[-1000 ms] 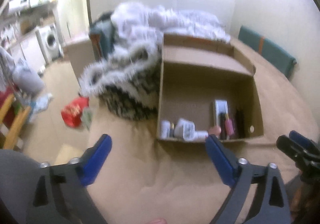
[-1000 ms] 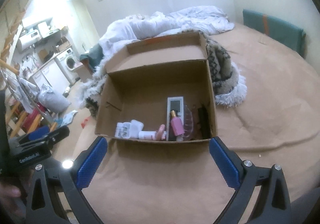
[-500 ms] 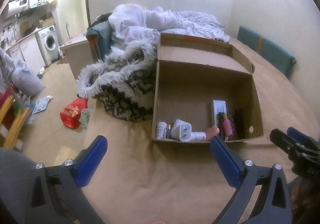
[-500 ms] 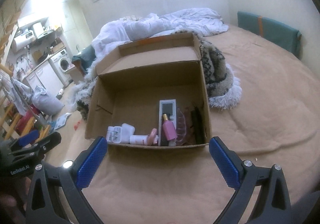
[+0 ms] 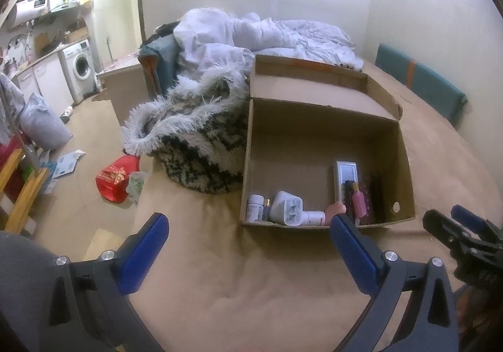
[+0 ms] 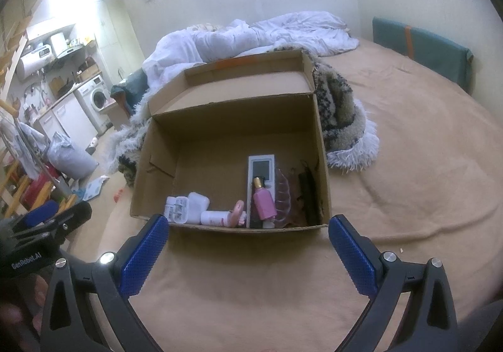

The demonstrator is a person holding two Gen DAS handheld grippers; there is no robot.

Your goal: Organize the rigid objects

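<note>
The open cardboard box [image 6: 232,132] sits on the tan bedspread [image 6: 408,163]; along its near wall lie a white charger [image 6: 185,209], a white bottle [image 6: 213,217], a pink bottle [image 6: 264,201] on a grey remote [image 6: 261,163], and a dark comb [image 6: 306,195]. A shaggy blanket [image 5: 195,138] touches the box's left side. In front of the box, the left gripper [image 5: 248,254] and right gripper [image 6: 248,254] hover with fingers spread wide, holding nothing
</note>
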